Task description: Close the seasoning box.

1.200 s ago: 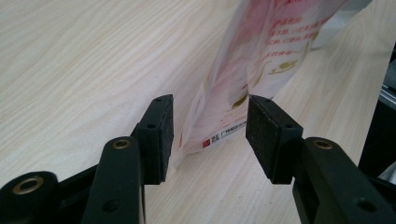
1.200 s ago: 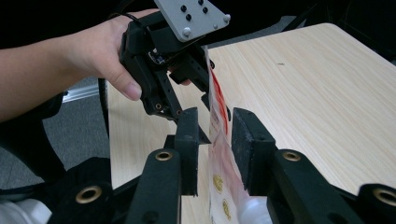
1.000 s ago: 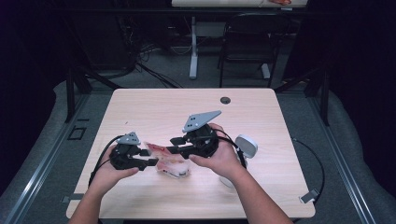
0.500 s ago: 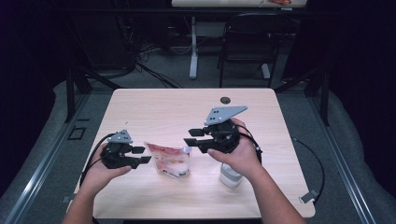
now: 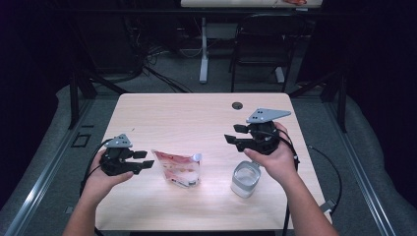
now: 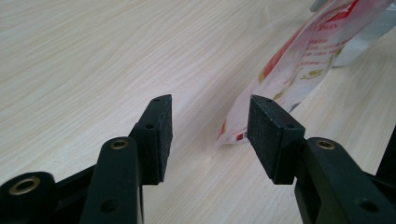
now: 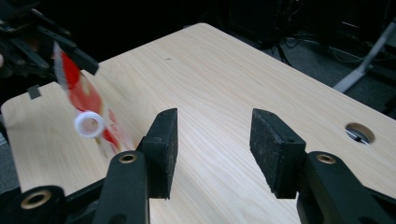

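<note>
A red and white spouted pouch (image 5: 178, 168) rests on the wooden table (image 5: 196, 118), its white spout (image 7: 88, 124) toward the right. My left gripper (image 5: 145, 161) hovers just left of the pouch, open, with the pouch's corner (image 6: 299, 65) beyond its right pad and nothing between the pads. My right gripper (image 5: 233, 134) is off to the right of the pouch and stands open; its jaws have just been opening and hold nothing. In the right gripper view (image 7: 212, 149) bare table shows between the pads, with the pouch and the left gripper (image 7: 28, 42) farther off.
A clear round container (image 5: 245, 179) stands on the table by the right wrist. A cable hole (image 5: 237, 105) lies near the far edge. Cables trail off both sides. A chair (image 5: 258, 44) and desk legs stand on the floor beyond the table.
Both grippers were close together at the pouch. The right gripper has drawn away to the right and opened wide; the left has backed off a little to the left. The pouch stays on the table.
</note>
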